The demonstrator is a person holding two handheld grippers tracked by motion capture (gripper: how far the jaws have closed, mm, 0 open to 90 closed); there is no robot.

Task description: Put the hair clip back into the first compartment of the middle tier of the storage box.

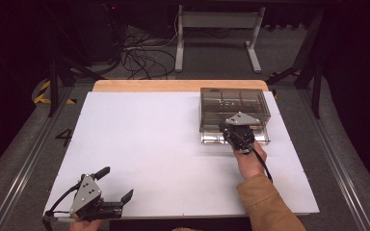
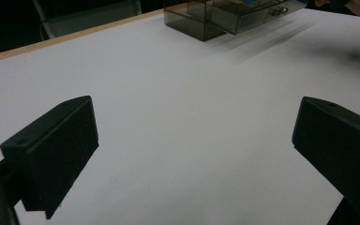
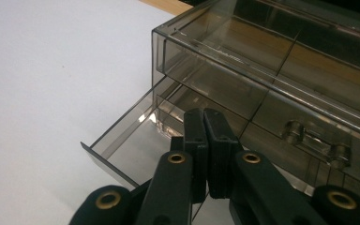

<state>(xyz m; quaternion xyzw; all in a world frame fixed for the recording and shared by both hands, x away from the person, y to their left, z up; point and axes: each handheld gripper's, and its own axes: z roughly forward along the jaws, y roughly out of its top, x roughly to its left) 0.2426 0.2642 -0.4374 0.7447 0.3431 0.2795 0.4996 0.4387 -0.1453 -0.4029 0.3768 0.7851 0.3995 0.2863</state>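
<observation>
A smoky clear plastic drawer box [image 1: 233,103] stands at the table's far right. Its lower drawer [image 1: 212,138] is pulled out toward me. In the right gripper view that drawer [image 3: 131,150] lies open with nothing inside that I can see. My right gripper [image 1: 226,130] hangs over it, its jaws pressed together with nothing between them [image 3: 204,115]. My left gripper [image 1: 118,183] rests at the near left corner, jaws wide apart over bare table [image 2: 194,136]. The box [image 2: 206,21] stands far ahead of it.
A white sheet [image 1: 164,144] covers the table, with a wooden strip [image 1: 173,85] along the far edge. A shut drawer front beside the open one has a clear handle [image 3: 311,138]. Beyond the table are cables [image 1: 144,57] and a grey stand [image 1: 217,21].
</observation>
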